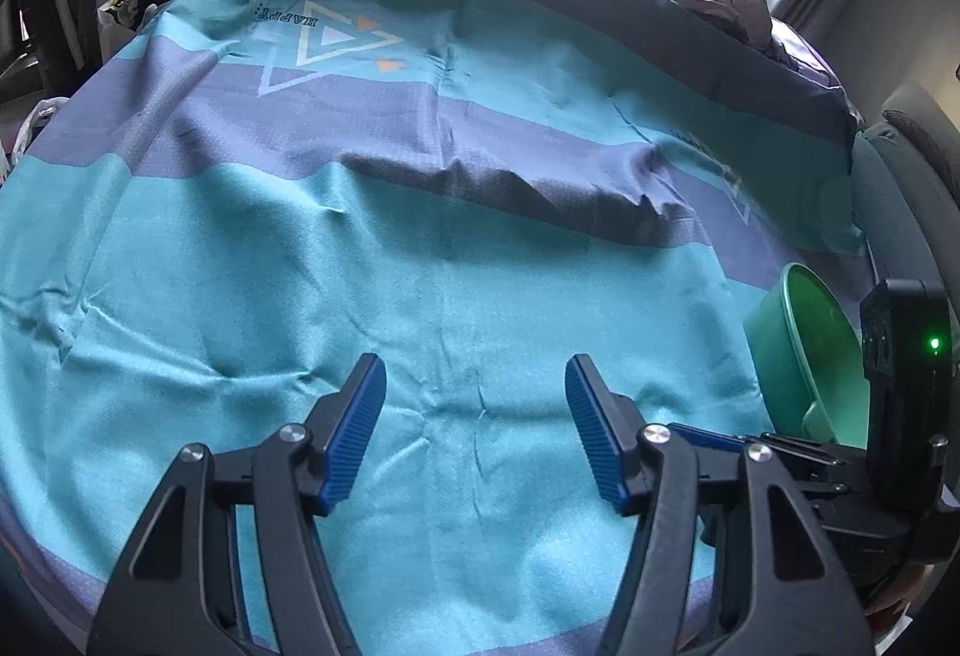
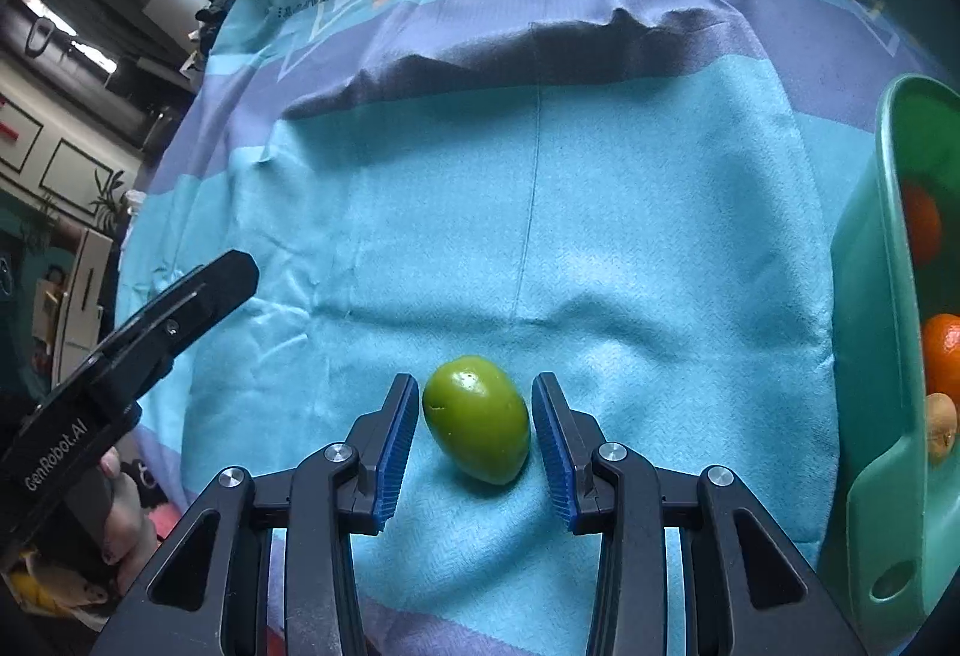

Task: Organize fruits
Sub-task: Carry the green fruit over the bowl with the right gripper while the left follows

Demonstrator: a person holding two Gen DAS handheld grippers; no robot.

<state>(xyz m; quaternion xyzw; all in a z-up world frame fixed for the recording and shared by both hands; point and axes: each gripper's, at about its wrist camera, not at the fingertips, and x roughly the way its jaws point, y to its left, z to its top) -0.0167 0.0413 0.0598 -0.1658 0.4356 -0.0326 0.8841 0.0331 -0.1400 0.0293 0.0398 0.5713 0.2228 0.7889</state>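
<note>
Green fruit between the right tongs

The green fruit (image 2: 477,419) lay on the cloth (image 2: 600,236) between the right gripper (image 2: 474,440) pads — narrowly apart, not pressing; the left gripper (image 1: 474,431) stood open, empty.

Read "HAPPY" in dark capitals, upside down, printed on the turquoise striped cloth (image 1: 480,296) beside its triangle motif (image 1: 345,41). Same print in the right wrist view too blurred to make out. Read "GenRobot.AI" in white letters along the black body of the left gripper (image 2: 138,338). No other text, number or sign legible.
</note>
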